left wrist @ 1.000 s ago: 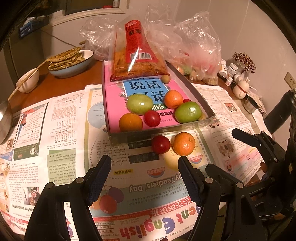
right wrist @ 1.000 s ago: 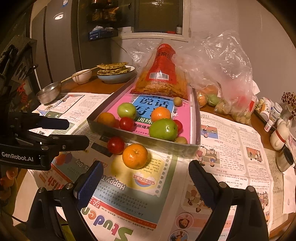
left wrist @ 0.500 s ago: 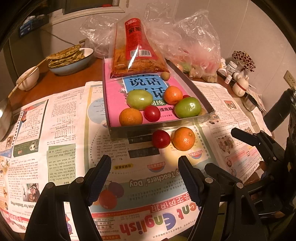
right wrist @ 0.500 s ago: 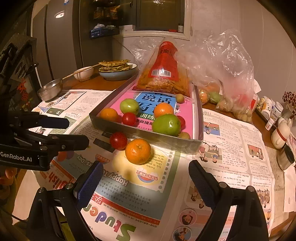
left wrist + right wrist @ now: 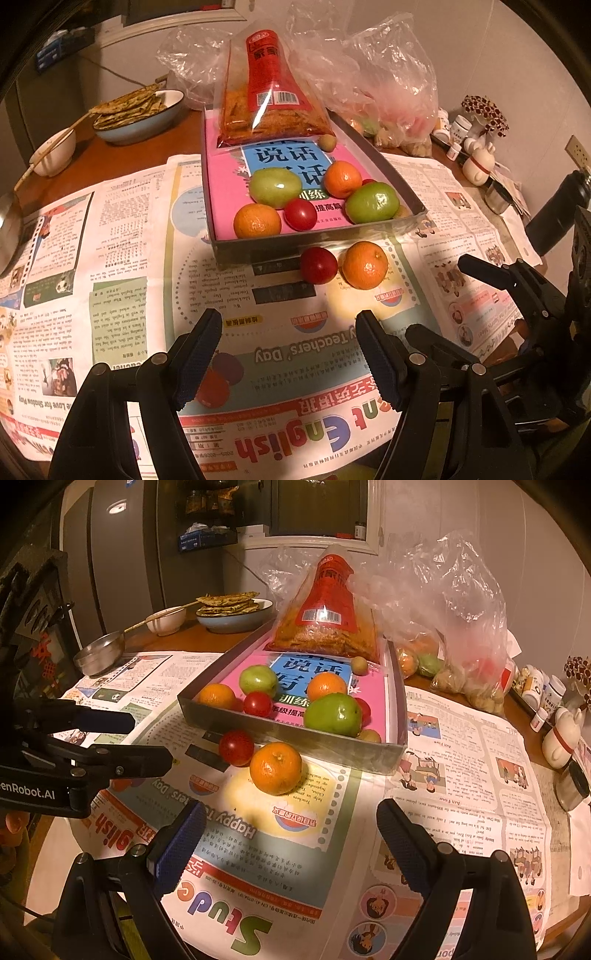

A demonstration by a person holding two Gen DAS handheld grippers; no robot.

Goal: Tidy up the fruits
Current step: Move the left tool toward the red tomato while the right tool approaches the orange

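Orange tangerine (image 5: 275,768) and red tomato (image 5: 236,747) outside tray (image 5: 295,738), twelve o'clock of both released, empty grippers' fingers (image 5: 402,845), awaiting sorting.

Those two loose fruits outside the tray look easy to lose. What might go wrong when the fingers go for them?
The red fruit and the orange lie almost touching on the newspaper, so closing on one may nudge the other and set it rolling. The tray wall stands right behind them, leaving little room for a finger there.
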